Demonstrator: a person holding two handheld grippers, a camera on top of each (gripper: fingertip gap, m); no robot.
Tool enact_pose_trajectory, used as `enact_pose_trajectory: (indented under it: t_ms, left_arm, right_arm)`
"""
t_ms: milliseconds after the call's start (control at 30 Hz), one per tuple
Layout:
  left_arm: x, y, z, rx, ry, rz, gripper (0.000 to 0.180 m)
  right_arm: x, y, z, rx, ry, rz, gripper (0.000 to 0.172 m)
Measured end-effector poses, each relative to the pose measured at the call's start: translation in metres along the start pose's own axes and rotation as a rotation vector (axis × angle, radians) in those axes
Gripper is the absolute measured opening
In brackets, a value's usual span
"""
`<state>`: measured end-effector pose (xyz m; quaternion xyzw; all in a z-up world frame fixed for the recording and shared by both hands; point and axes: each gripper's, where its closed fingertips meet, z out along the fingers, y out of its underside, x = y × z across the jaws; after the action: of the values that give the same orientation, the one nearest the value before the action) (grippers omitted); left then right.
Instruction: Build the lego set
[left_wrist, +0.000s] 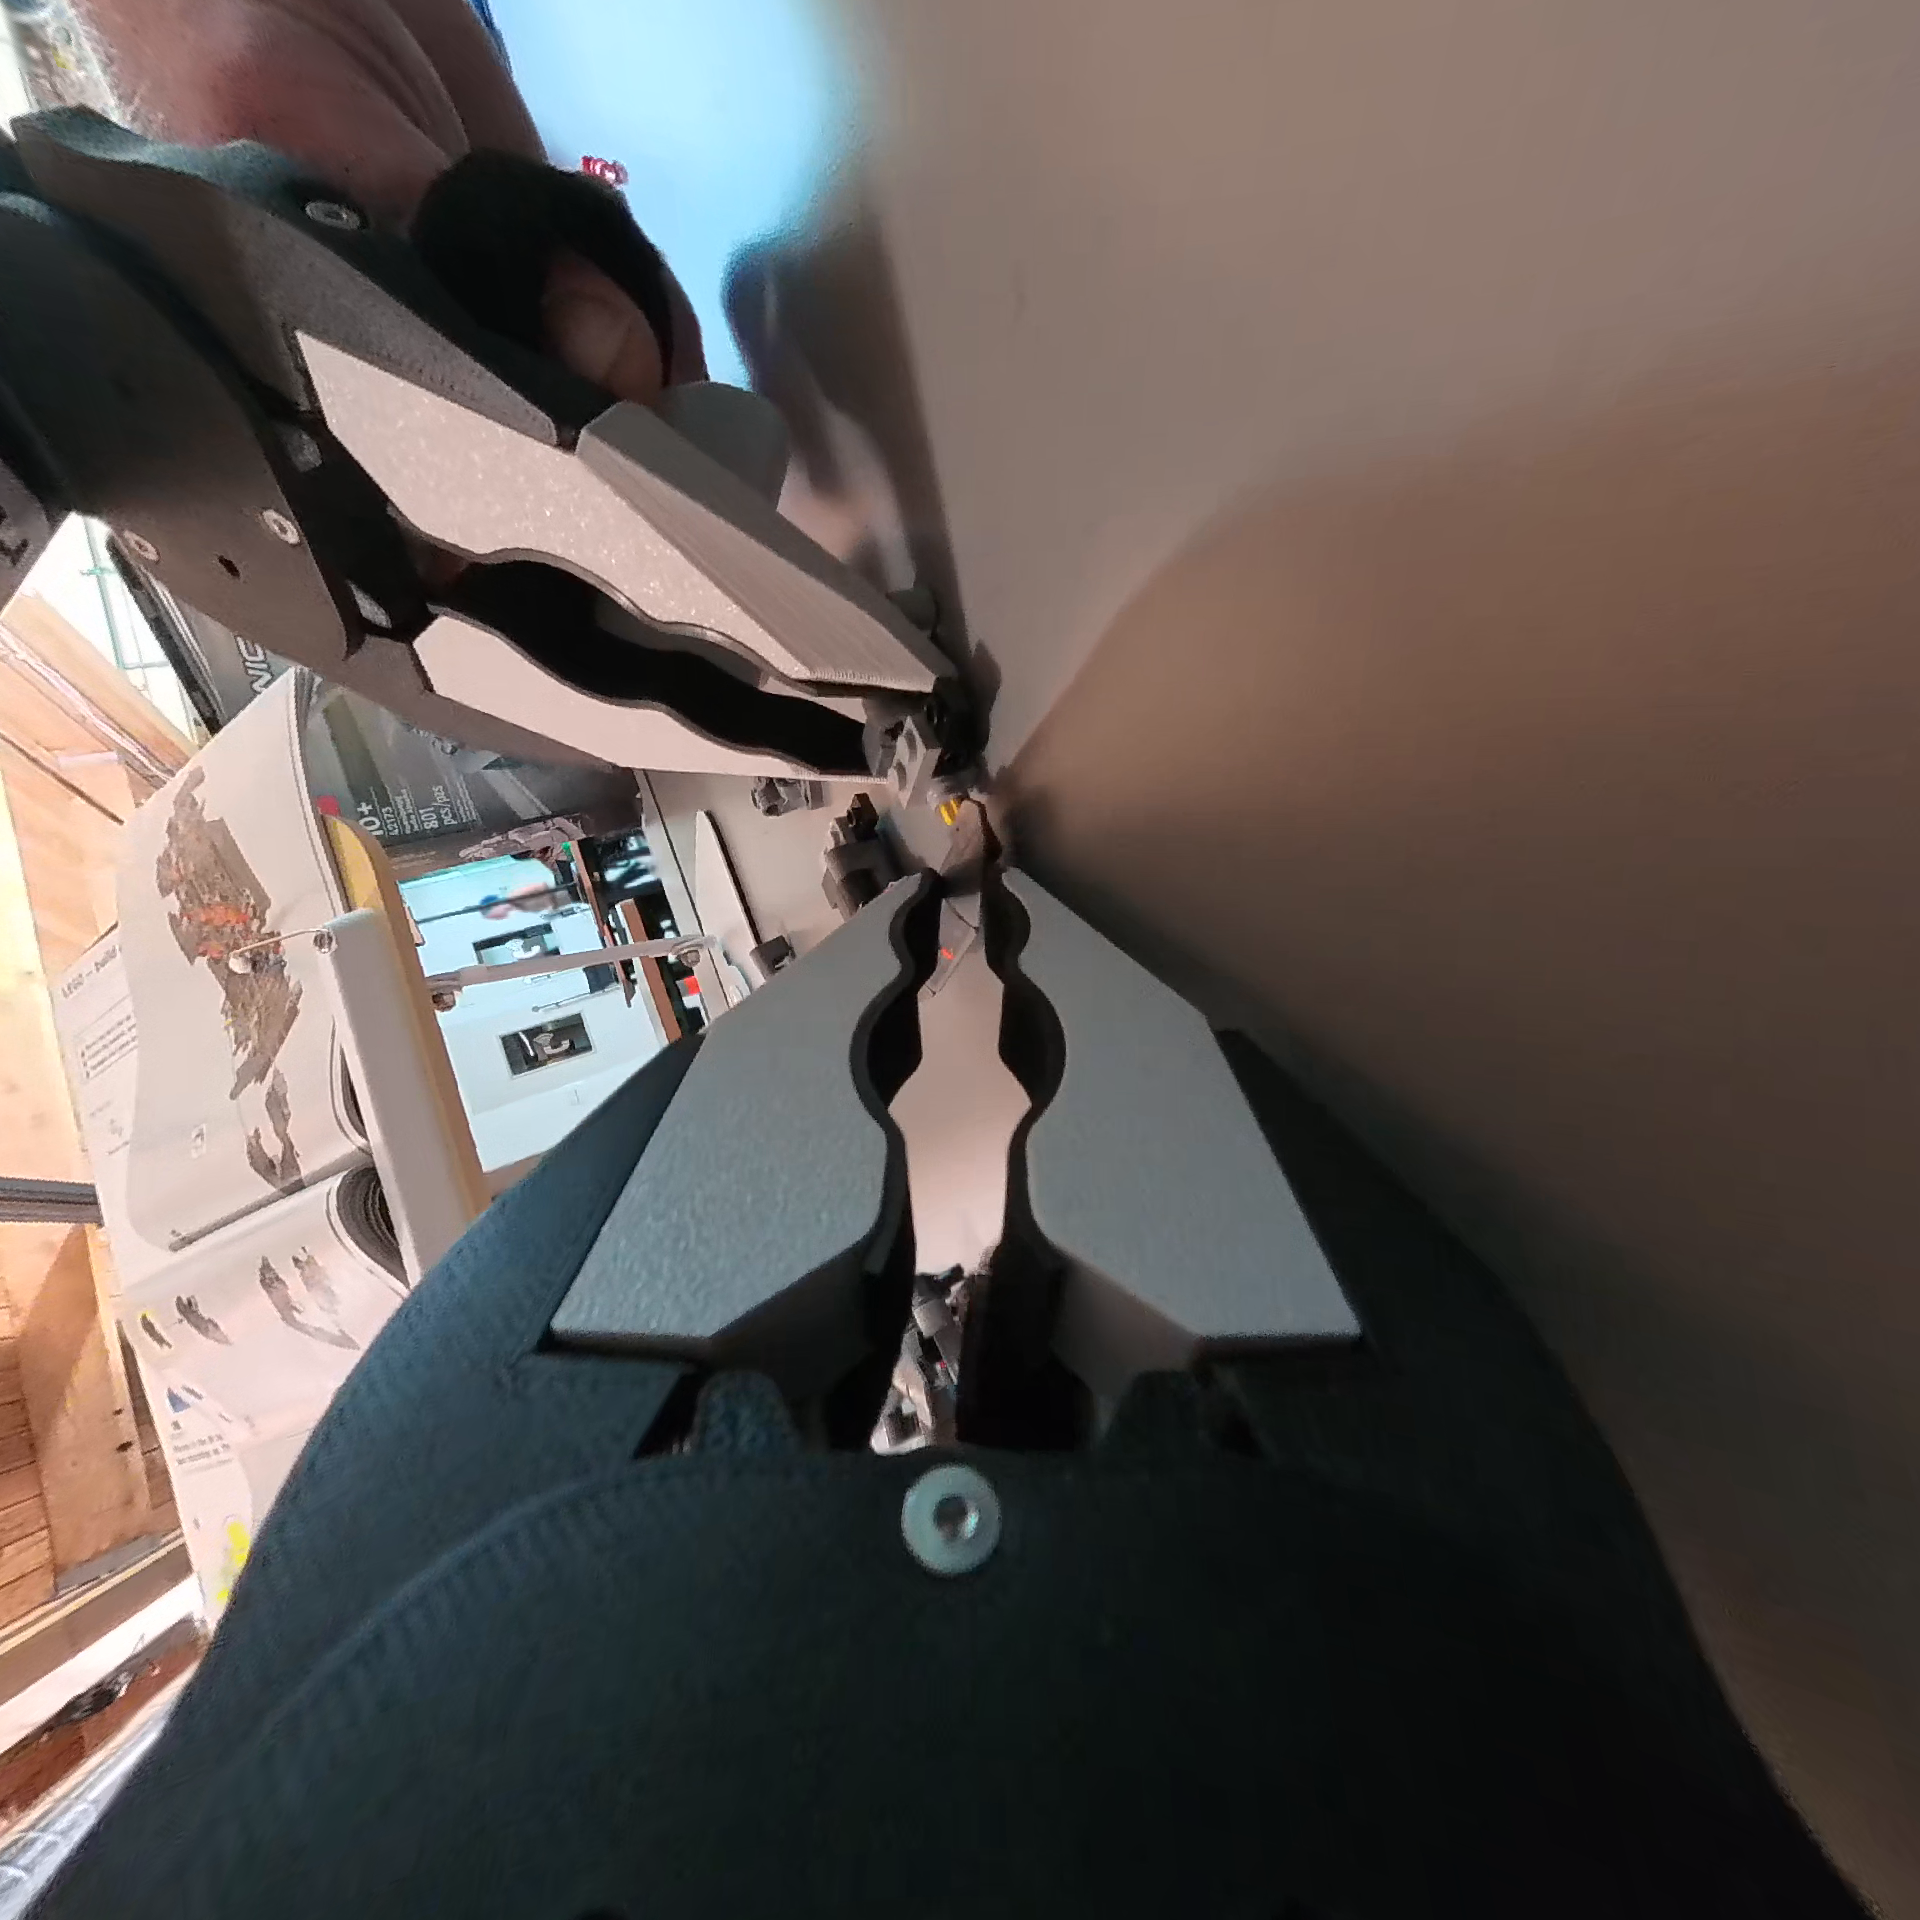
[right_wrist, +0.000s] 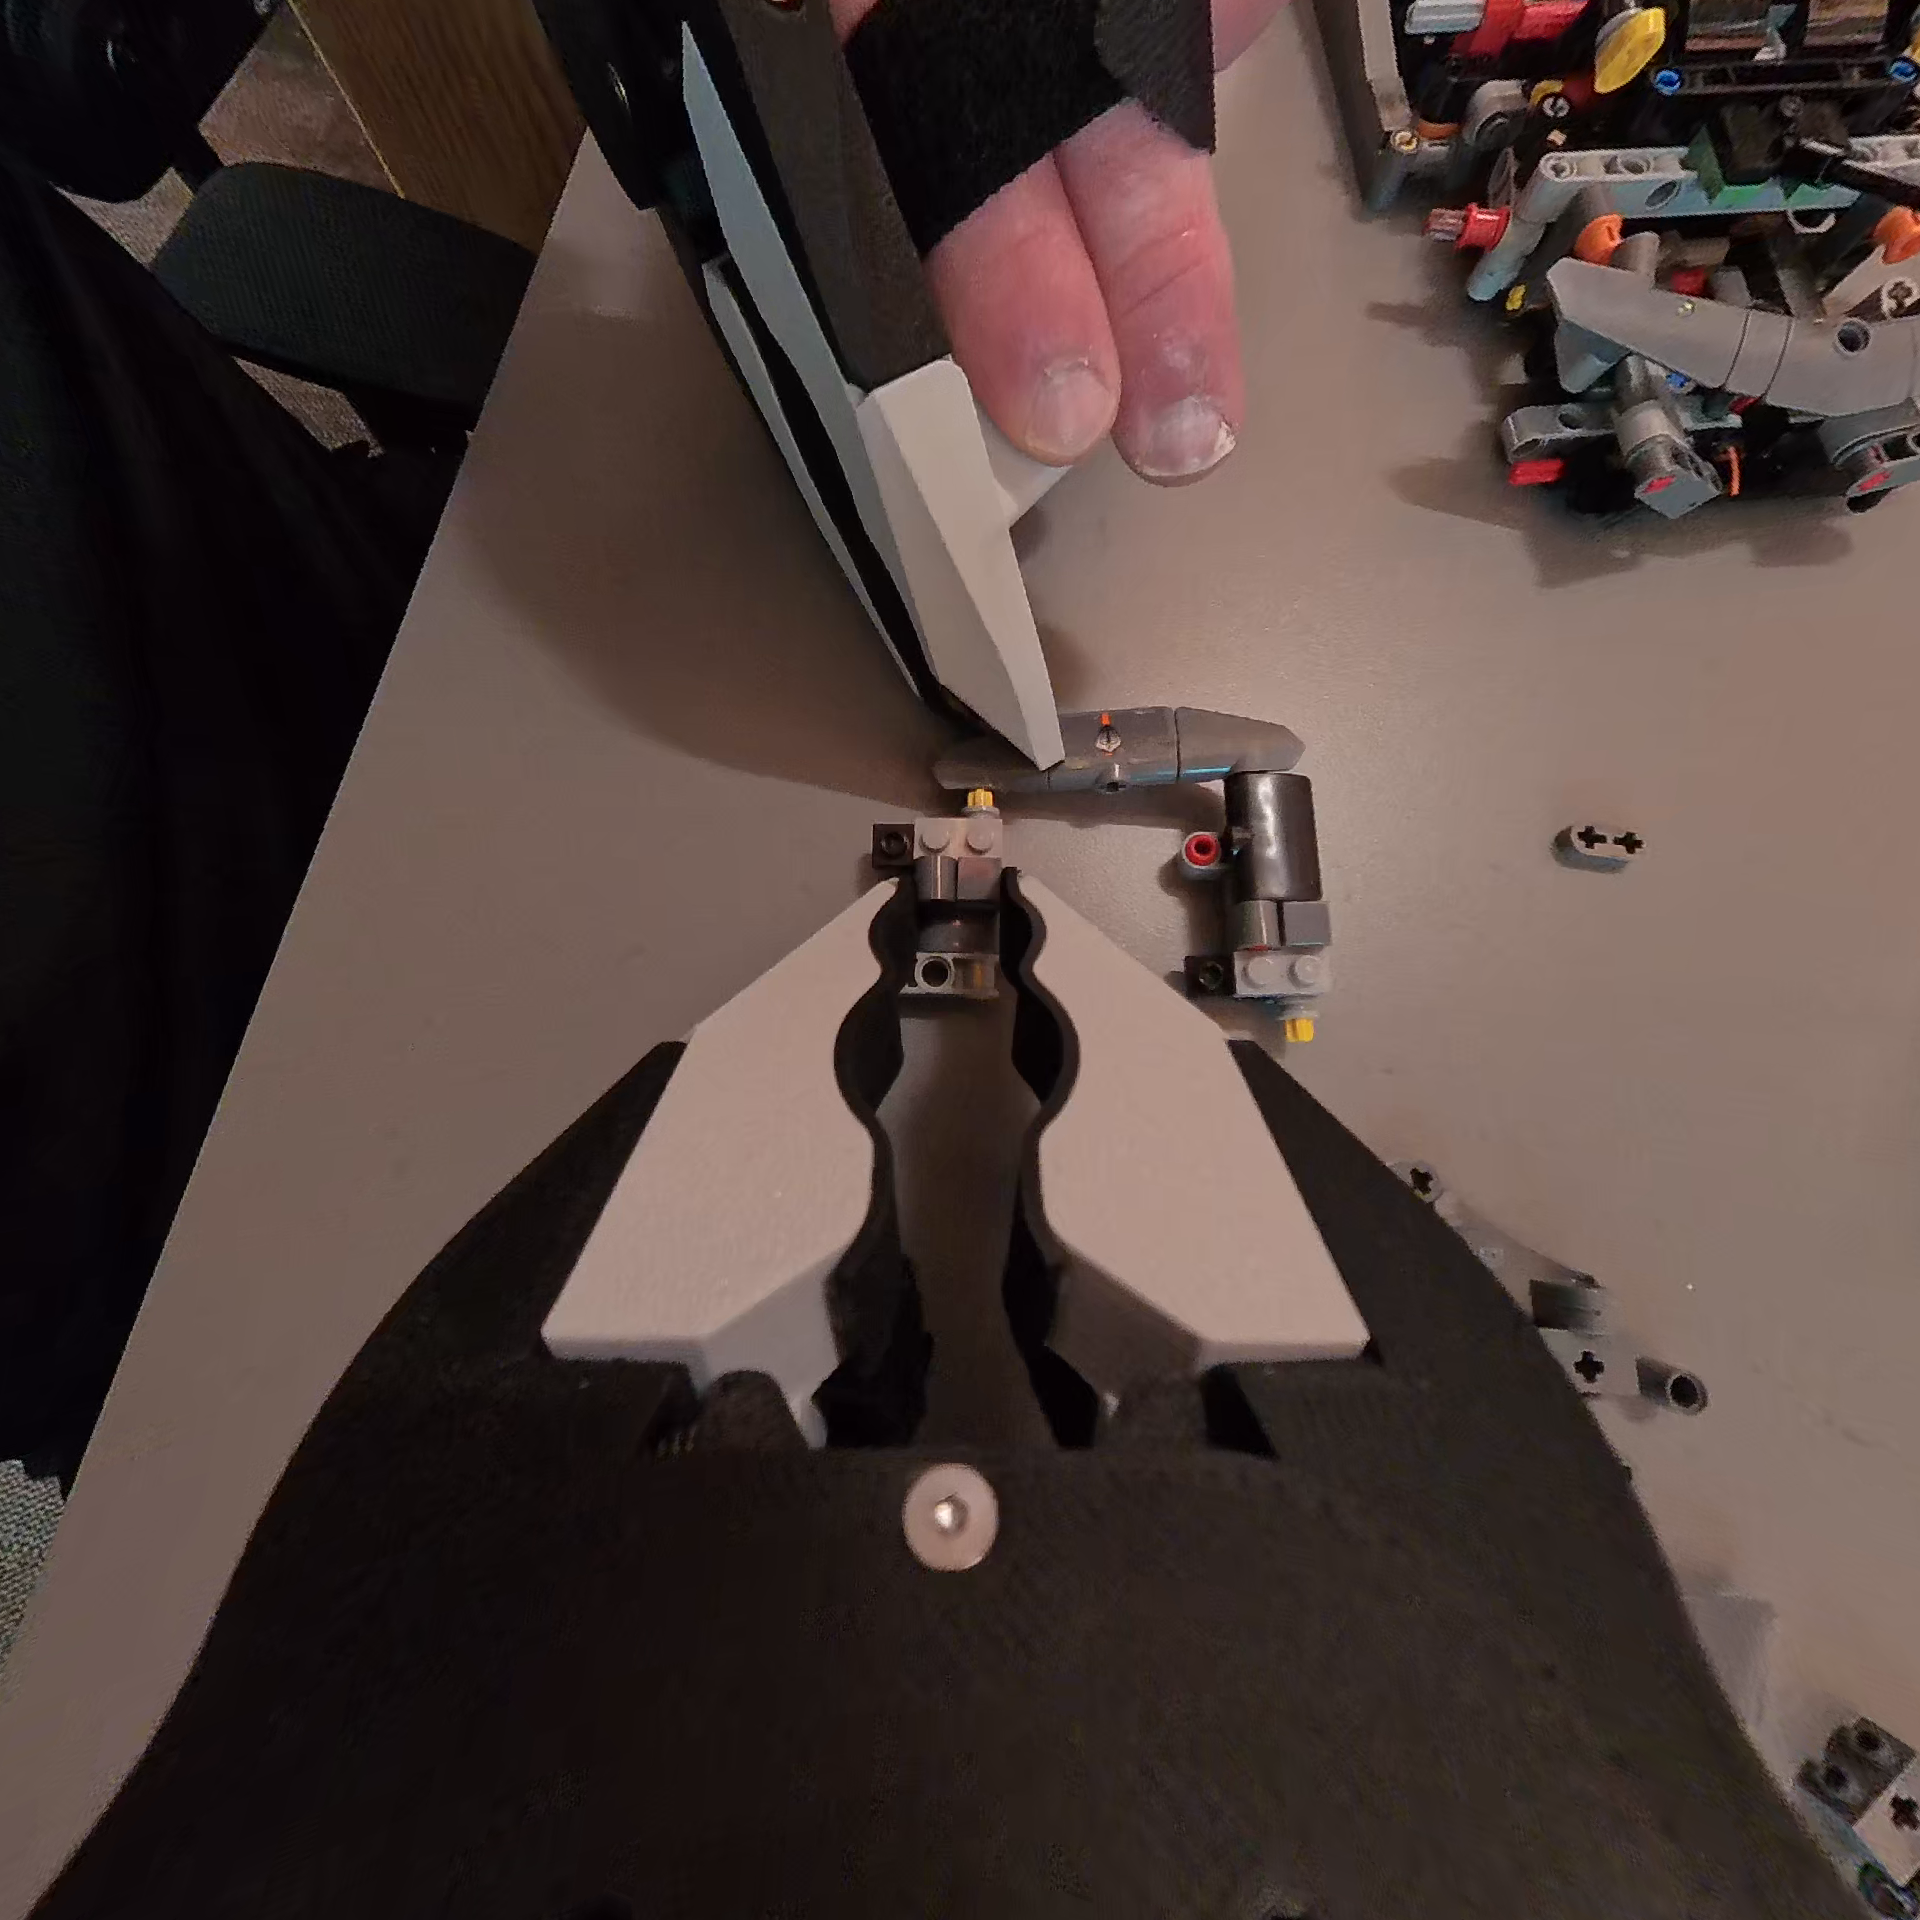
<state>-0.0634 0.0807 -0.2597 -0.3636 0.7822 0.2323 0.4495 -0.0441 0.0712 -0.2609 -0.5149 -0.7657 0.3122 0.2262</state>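
My right jaws (right_wrist: 951, 914) are clamped on a small brick stack (right_wrist: 956, 930), grey and dark grey, dead centre of the right wrist view. Both pads press its sides, and a studded plate and a yellow pin (right_wrist: 980, 800) poke out past the tips. It looks light and rigid, but it's only snapped together, so I'd guess a twist could pop it apart. Gripping the blocky middle seems safest.

Just above it, my left jaws (right_wrist: 1044, 753) are nearly closed, pinching the left end of a long grey curved piece (right_wrist: 1174, 753) that lies flat on the tabletop (right_wrist: 1455, 675). It's smooth and tapered, probably slippery, so a flat section is the place to hold. From the left wrist view it's mostly a blur at the tips.

A matching stack (right_wrist: 1273, 914) with a black cylinder sits right of centre. The big colourful model (right_wrist: 1714, 260) fills the upper right corner, with loose bits (right_wrist: 1600, 844) scattered down the right edge.
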Motion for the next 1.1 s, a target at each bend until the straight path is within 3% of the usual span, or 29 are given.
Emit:
enact_pose_trajectory:
  t_ms: [1100]
  left_arm:
    - [-0.0010, -0.0013, 0.0005, 0.052, -0.061, -0.062, 0.006]
  right_arm:
    - [0.0018, -0.0022, 0.0028, 0.004, -0.010, -0.039, 0.012]
